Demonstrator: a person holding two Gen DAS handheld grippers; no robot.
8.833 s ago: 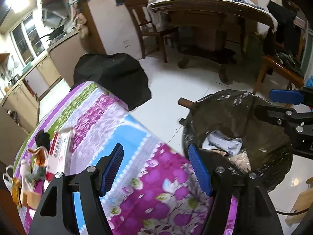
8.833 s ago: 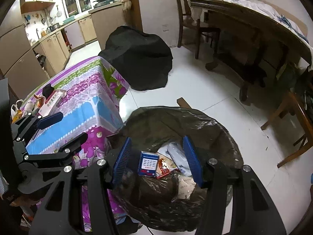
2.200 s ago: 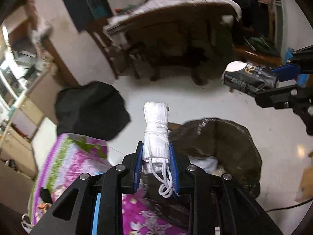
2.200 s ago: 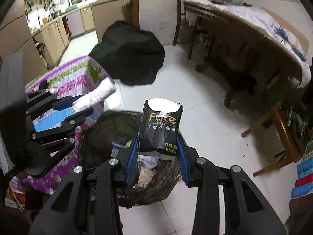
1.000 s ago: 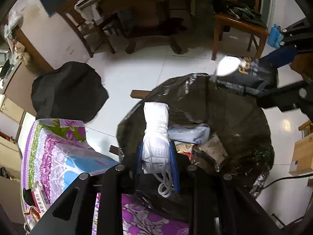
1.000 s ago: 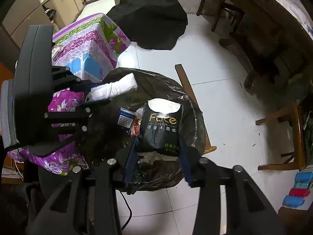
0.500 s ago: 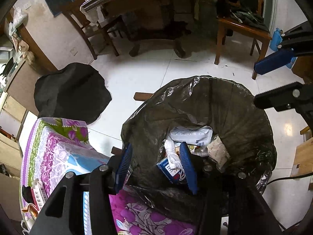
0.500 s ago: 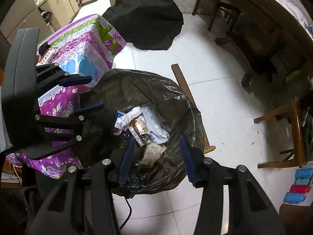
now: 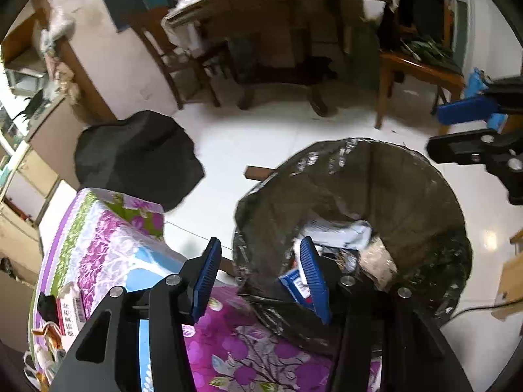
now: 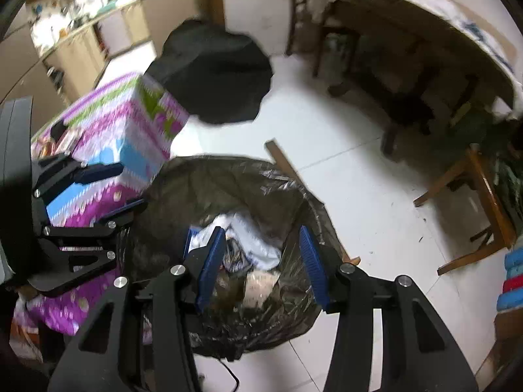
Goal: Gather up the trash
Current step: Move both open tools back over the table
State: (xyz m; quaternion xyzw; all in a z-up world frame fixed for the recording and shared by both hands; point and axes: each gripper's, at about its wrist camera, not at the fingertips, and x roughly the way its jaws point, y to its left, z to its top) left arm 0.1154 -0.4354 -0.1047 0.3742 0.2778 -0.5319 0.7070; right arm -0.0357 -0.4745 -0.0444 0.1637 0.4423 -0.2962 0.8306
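A bin lined with a dark plastic trash bag (image 9: 408, 196) stands on the white floor beside the table; the bag also shows in the right wrist view (image 10: 228, 189). Inside lie white wrappers (image 9: 340, 232), a blue packet (image 9: 295, 282) and other crumpled trash (image 10: 258, 241). My left gripper (image 9: 260, 276) is open and empty over the near rim of the bag, at the table's edge. My right gripper (image 10: 261, 263) is open and empty above the bag's mouth. Each gripper shows in the other's view, the right one (image 9: 467, 130) and the left one (image 10: 108, 192).
A table with a purple floral cloth (image 9: 108, 245) holds a red and white box (image 9: 70, 307) and small items at its far left. A black cloth heap (image 9: 137, 156) lies on the floor. A wooden dining table (image 9: 278, 6), chairs (image 9: 418, 68) and a wood strip (image 10: 281, 160) stand beyond.
Both grippers have let go of their loads, the white roll and the black tissue pack, into the bag. Since half a second ago both have tilted up and drawn back slightly.
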